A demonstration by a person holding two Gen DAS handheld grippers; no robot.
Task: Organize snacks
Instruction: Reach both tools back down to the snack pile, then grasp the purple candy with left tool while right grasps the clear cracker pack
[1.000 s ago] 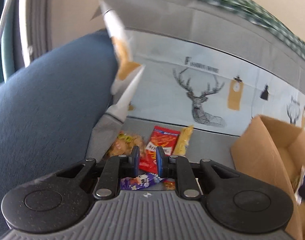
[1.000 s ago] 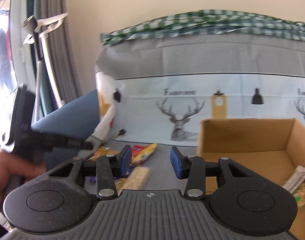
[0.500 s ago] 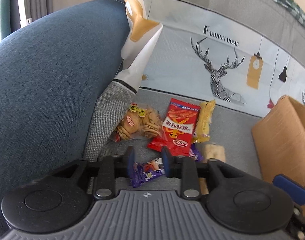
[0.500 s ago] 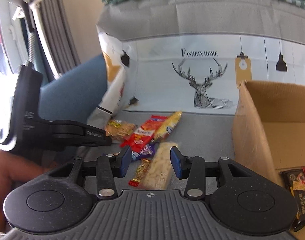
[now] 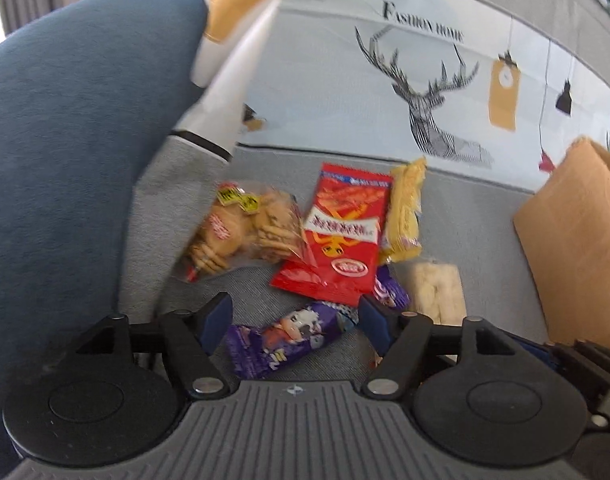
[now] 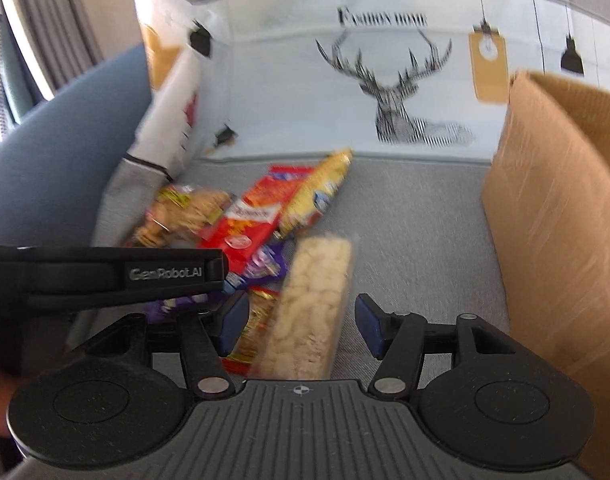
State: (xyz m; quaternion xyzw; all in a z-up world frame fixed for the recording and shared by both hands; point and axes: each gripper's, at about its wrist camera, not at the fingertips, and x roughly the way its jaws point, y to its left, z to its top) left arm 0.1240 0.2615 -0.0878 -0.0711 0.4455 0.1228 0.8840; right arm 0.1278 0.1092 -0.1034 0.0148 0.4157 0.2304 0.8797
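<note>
Snacks are lying on a grey cushion (image 5: 465, 208), mid-frame. Left gripper (image 5: 295, 318) is opening around a purple wrapper (image 5: 285, 336); right gripper (image 6: 301, 320) is opening around a pale bar (image 6: 313, 304). A cardboard box (image 6: 557, 216) is standing at right.

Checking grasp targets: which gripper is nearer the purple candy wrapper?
Left. The left gripper straddles the purple candy wrapper, jaws opening. The right gripper frames the pale rice-cracker pack beside it.
</note>
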